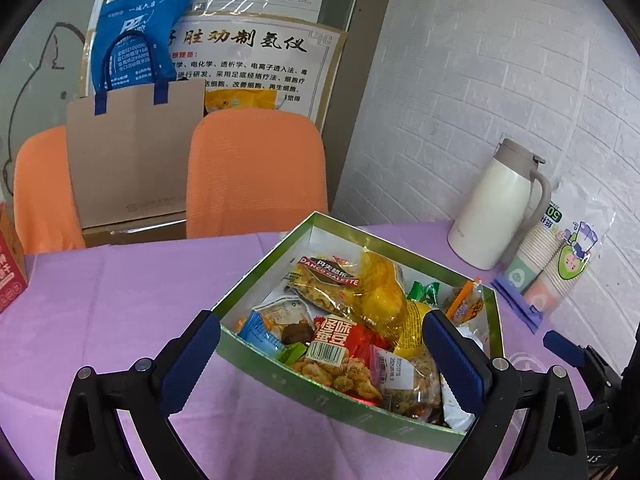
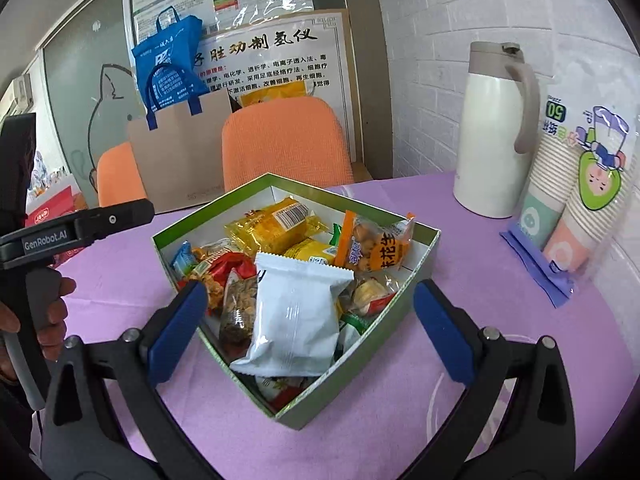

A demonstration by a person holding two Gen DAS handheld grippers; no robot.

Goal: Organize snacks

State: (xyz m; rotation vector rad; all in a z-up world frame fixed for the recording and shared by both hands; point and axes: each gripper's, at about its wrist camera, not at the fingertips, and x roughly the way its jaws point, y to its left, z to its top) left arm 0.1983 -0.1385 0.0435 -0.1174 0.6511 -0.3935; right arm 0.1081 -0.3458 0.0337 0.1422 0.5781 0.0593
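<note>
An open green box (image 1: 256, 268) stands on the purple tablecloth (image 1: 120, 300), filled with several wrapped snacks. Among them are a Danco Galette packet (image 1: 324, 280), a crinkled yellow packet (image 1: 380, 288) and a red bean packet (image 1: 332, 340). My left gripper (image 1: 320, 318) is open and empty, its fingers spread across the box's near-left corner. In the right wrist view, the box (image 2: 352, 364) has a white pouch (image 2: 296, 320) on top beside an orange peanut packet (image 2: 376, 244). My right gripper (image 2: 310, 285) hangs open over the white pouch, holding nothing.
A white thermos jug (image 2: 496, 132) and bagged paper cups (image 2: 580, 200) stand at the right by the brick wall. Two orange chairs (image 1: 256, 168) and a brown paper bag (image 1: 132, 152) are behind the table. A red carton (image 1: 10, 264) sits at the far left. A hand (image 2: 52, 316) holds the left gripper.
</note>
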